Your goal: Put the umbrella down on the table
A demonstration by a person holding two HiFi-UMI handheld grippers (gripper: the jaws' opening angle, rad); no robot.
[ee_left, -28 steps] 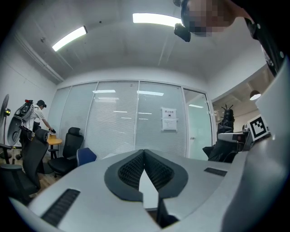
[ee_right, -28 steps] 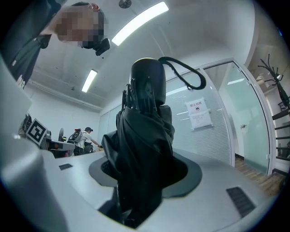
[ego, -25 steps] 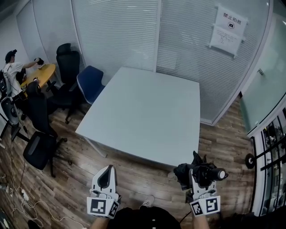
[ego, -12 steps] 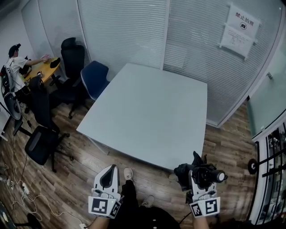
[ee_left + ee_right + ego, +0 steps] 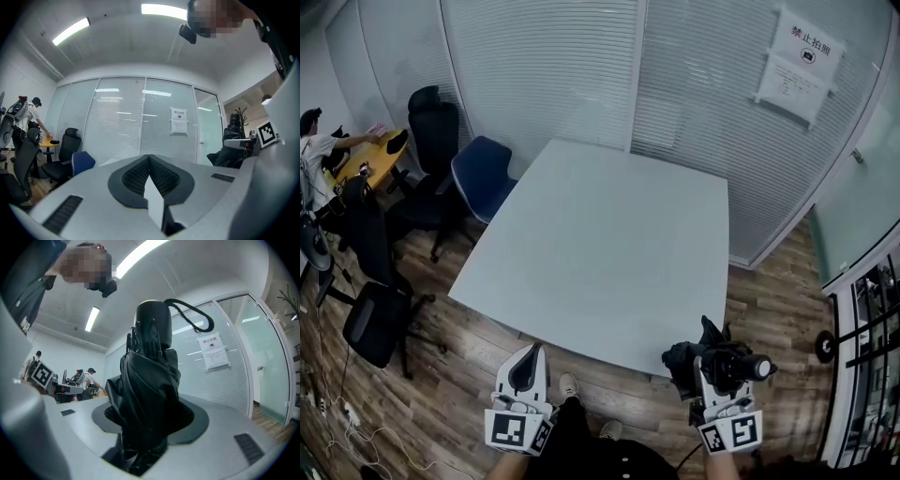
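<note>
A folded black umbrella (image 5: 719,362) lies crosswise in my right gripper (image 5: 715,368), which is shut on it; its round handle end sticks out to the right. In the right gripper view the umbrella (image 5: 149,394) stands up between the jaws, its wrist strap looping off the top. My left gripper (image 5: 526,367) is shut with nothing in it, its pads meeting in the left gripper view (image 5: 149,161). Both grippers hover over the wooden floor just short of the near edge of the white table (image 5: 600,244), whose top is bare.
A blue chair (image 5: 480,173) and black office chairs (image 5: 380,314) stand left of the table. A person sits at a yellow desk (image 5: 370,159) far left. Glass walls with blinds (image 5: 581,66) close off the back and right. Cables lie on the floor at lower left.
The table's near edge has come closer to both grippers as I moved toward it. The umbrella stays in the right gripper; the left stays shut.
</note>
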